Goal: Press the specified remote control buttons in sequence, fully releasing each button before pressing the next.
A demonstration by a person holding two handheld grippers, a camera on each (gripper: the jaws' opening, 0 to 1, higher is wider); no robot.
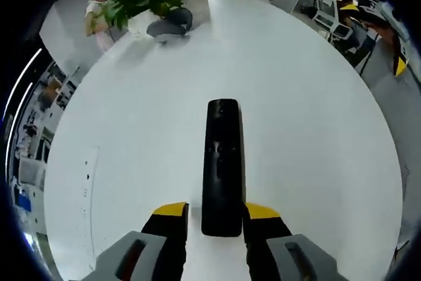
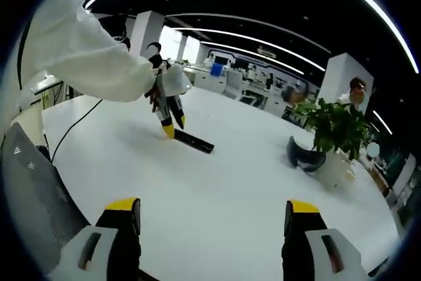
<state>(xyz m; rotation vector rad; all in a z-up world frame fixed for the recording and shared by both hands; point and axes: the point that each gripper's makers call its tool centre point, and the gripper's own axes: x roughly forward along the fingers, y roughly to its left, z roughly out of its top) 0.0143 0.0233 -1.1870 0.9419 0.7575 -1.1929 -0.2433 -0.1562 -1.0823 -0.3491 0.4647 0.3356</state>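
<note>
A long black remote control [image 1: 222,162] lies flat on the white table [image 1: 316,162], pointing away from me. My left gripper [image 1: 216,212] straddles its near end: the right jaw is against the remote and a thin strip of table shows at the left jaw, so it stands open. The right gripper view shows the same remote [image 2: 195,141] far off, with the left gripper [image 2: 171,123] held by a white-sleeved arm [image 2: 85,51] at its end. My right gripper [image 2: 214,212] hovers wide open over bare table, holding nothing.
A potted green plant [image 2: 335,126] in a white pot and a dark grey curved object [image 2: 304,154] stand at the far end of the table. A thin black cable [image 2: 72,129] crosses the table edge. A grey chair back [image 2: 29,195] sits at the left.
</note>
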